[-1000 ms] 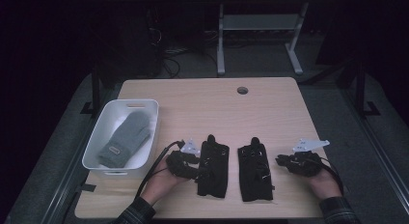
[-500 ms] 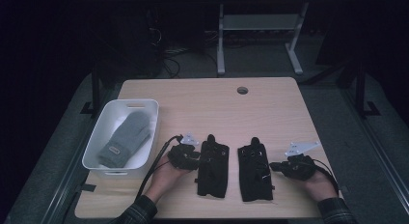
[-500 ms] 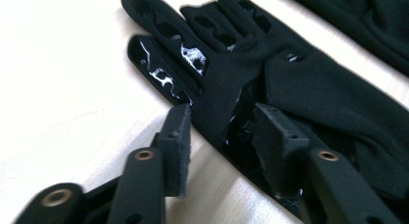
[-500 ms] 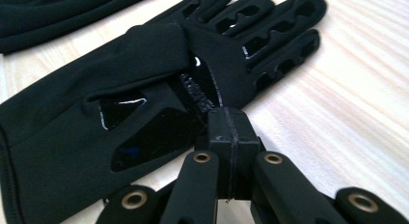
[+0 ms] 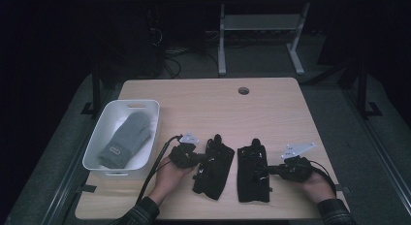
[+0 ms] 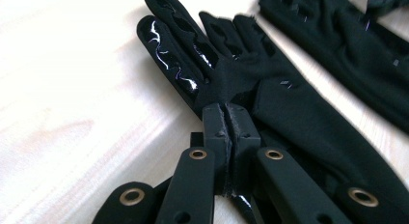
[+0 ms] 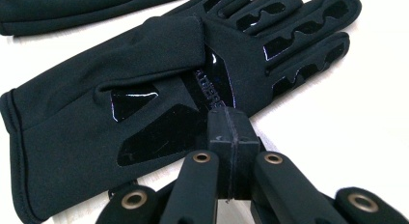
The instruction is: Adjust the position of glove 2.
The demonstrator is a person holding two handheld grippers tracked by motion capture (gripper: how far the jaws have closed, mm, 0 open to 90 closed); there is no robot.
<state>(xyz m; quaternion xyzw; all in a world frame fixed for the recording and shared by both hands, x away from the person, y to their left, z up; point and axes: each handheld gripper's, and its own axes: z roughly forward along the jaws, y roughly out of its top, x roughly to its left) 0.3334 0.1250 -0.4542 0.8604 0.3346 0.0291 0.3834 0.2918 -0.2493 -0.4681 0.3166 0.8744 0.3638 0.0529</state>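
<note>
While both black gloves lie flat and side by side near the table's (image 5: pixel 203 96) front edge, glossy grip patches showing on fingers and palm, the left gripper (image 5: pixel 197 159) pinches the outer edge of the left glove (image 5: pixel 213 169); its jaws have just been closing, fabric between them. The right gripper (image 5: pixel 271 170) is clamped on the right glove's (image 5: pixel 253 171) edge; since a second ago the left glove's cuff has swung slightly inward.
</note>
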